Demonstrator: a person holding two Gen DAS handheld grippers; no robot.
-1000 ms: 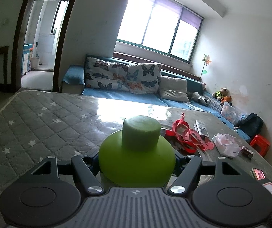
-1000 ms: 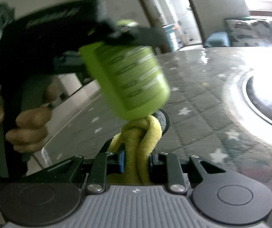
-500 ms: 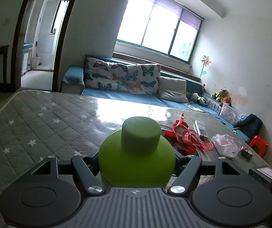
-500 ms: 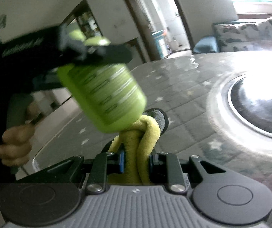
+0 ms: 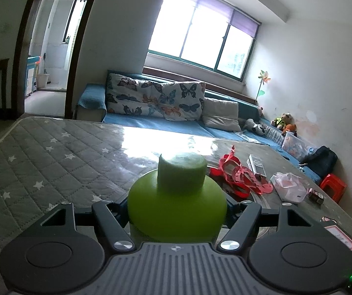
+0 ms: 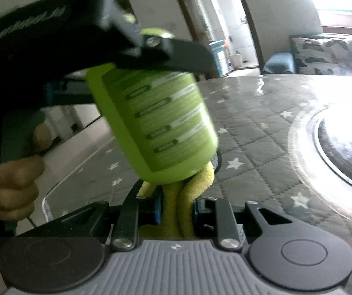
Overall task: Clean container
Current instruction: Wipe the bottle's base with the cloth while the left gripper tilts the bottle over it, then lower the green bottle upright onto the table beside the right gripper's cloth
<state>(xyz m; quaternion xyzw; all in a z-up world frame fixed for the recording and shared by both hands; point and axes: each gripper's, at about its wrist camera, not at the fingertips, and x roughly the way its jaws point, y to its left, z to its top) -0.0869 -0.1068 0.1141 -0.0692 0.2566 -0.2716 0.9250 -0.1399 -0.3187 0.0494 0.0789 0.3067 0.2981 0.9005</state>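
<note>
Only the right wrist view shows the right gripper (image 6: 176, 211) clamping cloth (image 6: 188, 196) under the left-held container (image 6: 156, 123).

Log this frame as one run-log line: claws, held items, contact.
left claw: shut on green container | right claw: shut on yellow cloth | contact: cloth at container's bottom edge | container: tilted, above table

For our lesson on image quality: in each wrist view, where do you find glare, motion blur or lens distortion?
Left wrist view: sharp, the window blown out, its glare across the table, walls bowed by the fisheye. Right wrist view: the green bottle smeared by motion blur, white glare at the right edge over the round disc.
</note>
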